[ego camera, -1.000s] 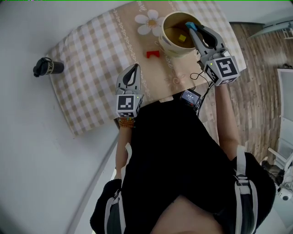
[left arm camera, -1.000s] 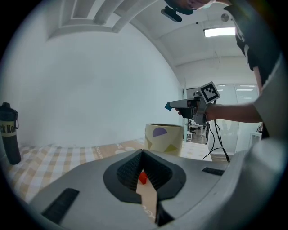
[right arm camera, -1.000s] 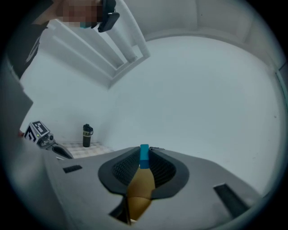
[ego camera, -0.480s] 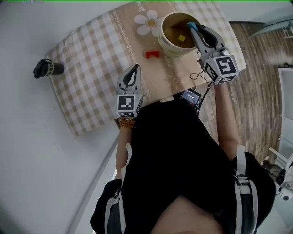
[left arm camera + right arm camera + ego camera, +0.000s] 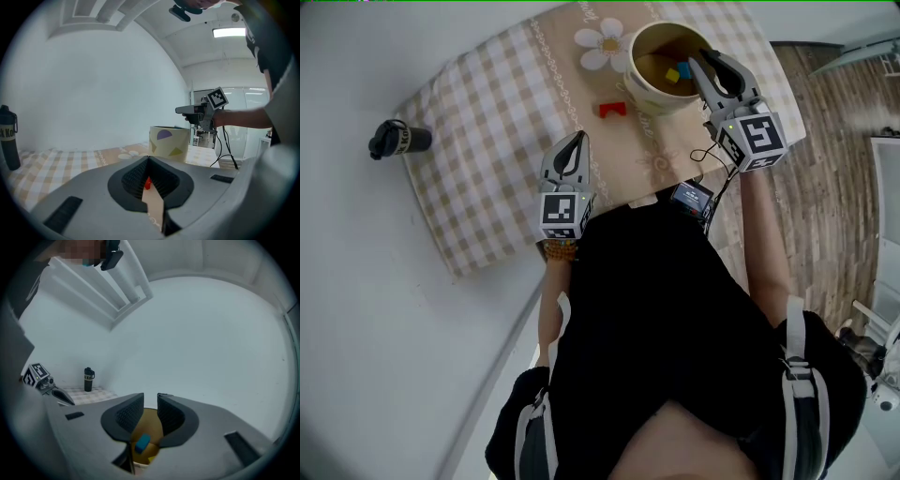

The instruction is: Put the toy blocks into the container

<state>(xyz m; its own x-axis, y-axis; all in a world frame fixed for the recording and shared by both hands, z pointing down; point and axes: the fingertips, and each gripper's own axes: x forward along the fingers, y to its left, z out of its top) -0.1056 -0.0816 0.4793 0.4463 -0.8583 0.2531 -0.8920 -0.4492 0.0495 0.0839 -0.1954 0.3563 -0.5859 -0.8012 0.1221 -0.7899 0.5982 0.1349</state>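
our right hand-held gripper (image 5: 700, 60) has just been opening over the container (image 5: 639, 90), blue block (image 5: 683, 69) loose inside and nothing between its jaws, while the red block (image 5: 612, 110) on the counter (image 5: 487, 141) lies dead ahead of our shut, empty left hand-held gripper (image 5: 577, 139), the nearer one.

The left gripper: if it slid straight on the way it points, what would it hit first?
Most likely the red block, lying dead ahead of the shut left gripper, with the container further behind it. Depth is unclear, so it might graze the tablecloth first.
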